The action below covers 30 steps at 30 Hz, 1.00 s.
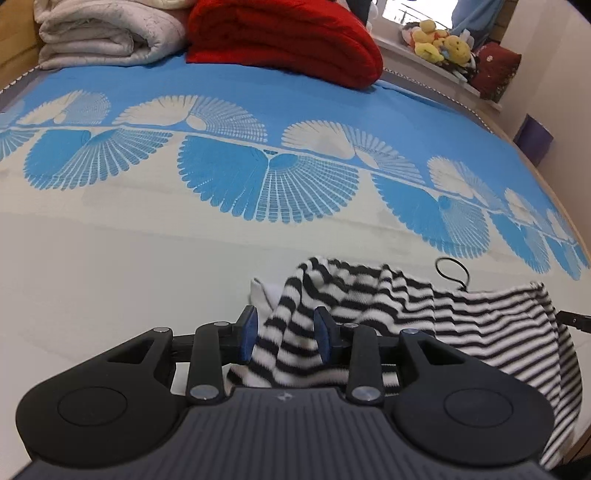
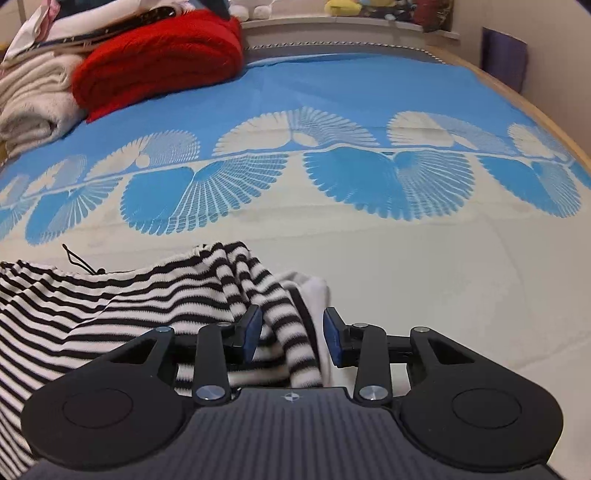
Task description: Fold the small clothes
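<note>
A black-and-white striped small garment (image 1: 461, 314) hangs stretched between my two grippers above the bed. My left gripper (image 1: 286, 338) has its blue pads apart, with a bunched corner of the garment lying between them. My right gripper (image 2: 293, 339) also has its pads apart, with the other corner (image 2: 284, 332) draped between them. The garment spreads left in the right wrist view (image 2: 92, 306). A thin black cord loop (image 1: 452, 273) sticks up from its top edge. White lining (image 2: 314, 291) shows at the corner.
The bed carries a blue-and-cream cover (image 1: 258, 184) with fan patterns. A red folded blanket (image 1: 284, 37) and a white folded blanket (image 1: 107, 33) lie at the far end. Plush toys (image 1: 439, 40) sit on a sill. The bed's wooden edge (image 2: 546, 122) runs along the right.
</note>
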Each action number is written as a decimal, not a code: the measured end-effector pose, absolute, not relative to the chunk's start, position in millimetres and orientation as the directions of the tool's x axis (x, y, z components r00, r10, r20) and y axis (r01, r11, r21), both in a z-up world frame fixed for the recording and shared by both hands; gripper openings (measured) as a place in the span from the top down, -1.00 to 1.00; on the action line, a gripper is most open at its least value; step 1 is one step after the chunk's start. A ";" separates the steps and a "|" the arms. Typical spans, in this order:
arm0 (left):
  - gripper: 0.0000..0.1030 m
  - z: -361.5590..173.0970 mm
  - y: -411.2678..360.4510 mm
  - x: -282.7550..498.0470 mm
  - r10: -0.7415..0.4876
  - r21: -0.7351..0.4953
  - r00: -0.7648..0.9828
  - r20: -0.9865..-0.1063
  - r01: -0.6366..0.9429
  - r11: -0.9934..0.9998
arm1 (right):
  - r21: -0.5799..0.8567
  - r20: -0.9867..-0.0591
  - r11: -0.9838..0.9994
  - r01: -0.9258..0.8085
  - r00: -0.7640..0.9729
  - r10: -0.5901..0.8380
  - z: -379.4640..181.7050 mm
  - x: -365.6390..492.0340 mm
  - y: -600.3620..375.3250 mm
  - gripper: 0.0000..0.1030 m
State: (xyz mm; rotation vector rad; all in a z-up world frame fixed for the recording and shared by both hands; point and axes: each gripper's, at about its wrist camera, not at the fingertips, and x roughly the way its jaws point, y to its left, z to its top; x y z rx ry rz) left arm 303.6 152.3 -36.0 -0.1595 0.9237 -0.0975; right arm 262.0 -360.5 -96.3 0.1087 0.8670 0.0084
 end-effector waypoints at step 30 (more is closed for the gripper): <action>0.46 -12.8 146.3 293.2 -0.424 -0.353 0.477 -0.770 0.234 0.906 | 0.089 -0.732 0.996 -0.008 0.678 0.070 -66.6 260.5 -346.7 0.38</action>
